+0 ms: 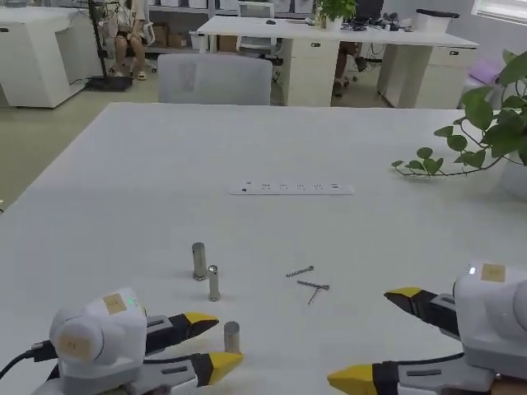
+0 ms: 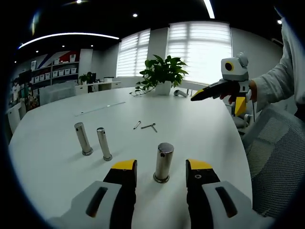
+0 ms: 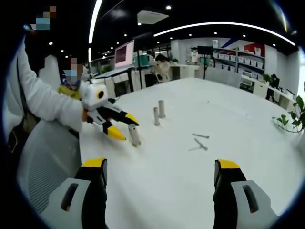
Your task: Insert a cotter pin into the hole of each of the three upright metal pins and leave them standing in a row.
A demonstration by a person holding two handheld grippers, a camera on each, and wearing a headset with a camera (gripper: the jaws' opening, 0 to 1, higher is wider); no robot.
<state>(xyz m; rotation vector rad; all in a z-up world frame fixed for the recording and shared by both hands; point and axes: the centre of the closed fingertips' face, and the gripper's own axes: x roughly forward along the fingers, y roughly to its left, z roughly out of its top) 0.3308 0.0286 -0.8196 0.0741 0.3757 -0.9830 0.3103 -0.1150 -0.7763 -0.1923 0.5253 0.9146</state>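
Note:
Three upright metal pins stand on the white table: two close together [image 1: 198, 261] [image 1: 213, 282] and a third one [image 1: 231, 336] nearer me. My left gripper [image 1: 218, 339] is open, and its yellow-tipped jaws flank that nearest pin [image 2: 163, 162] without touching it. Small cotter pins [image 1: 300, 271] [image 1: 314, 287] lie loose to the right of the metal pins. My right gripper [image 1: 370, 336] is wide open with nothing between its jaws, and it hangs over the table's near right part. The right gripper view shows the left gripper [image 3: 116, 125] at the nearest pin [image 3: 134, 134] and the cotter pins [image 3: 200, 136] beyond.
A white power strip [image 1: 291, 189] lies flat mid-table, beyond the pins. A potted plant [image 1: 486, 123] trails leaves over the right edge. A grey chair [image 1: 214, 78] stands at the far side. Bare tabletop [image 1: 123, 189] surrounds the parts.

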